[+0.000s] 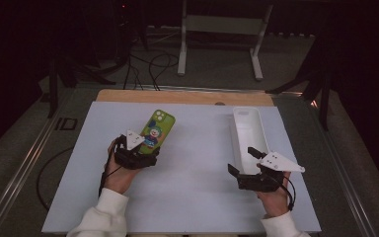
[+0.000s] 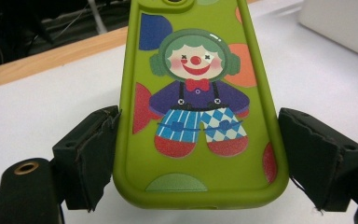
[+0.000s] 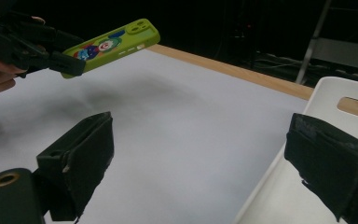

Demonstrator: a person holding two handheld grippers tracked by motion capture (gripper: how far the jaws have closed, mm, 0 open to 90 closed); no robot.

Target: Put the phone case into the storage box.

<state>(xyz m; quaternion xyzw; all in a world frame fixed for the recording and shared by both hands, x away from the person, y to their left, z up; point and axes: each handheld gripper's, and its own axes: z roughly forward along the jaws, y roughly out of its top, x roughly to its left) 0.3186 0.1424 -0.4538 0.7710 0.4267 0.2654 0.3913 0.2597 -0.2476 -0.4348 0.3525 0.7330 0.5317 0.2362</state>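
A flat white board (image 1: 187,187) covers most of the table, with a strip of bare light wood (image 1: 177,96) showing along its far edge. On the right half of the board lies a long, narrow white plastic tray (image 1: 247,129), running from near to far, with a slot handle cut into its far end wall.

At the near right, the person's right hand holds the right gripper (image 1: 242,163), a black two-jaw tool with a grey three-cornered plate on top, at the near end of the tray. In the right gripper view its jaws stand wide apart with nothing between them; one jaw is over the tray's near part, the other over the bare board just to the left of the tray.

At the left, the left hand holds the left gripper (image 1: 145,148), also black with a grey plate. Its jaws are clamped on the two long sides of a lime-green phone case (image 2: 198,107) printed with a cartoon clown, near the case's bottom end. The right gripper view shows the case (image 3: 107,44) lifted clear of the board, tilted with its camera end higher and pointing away to the far side, printed back facing up.
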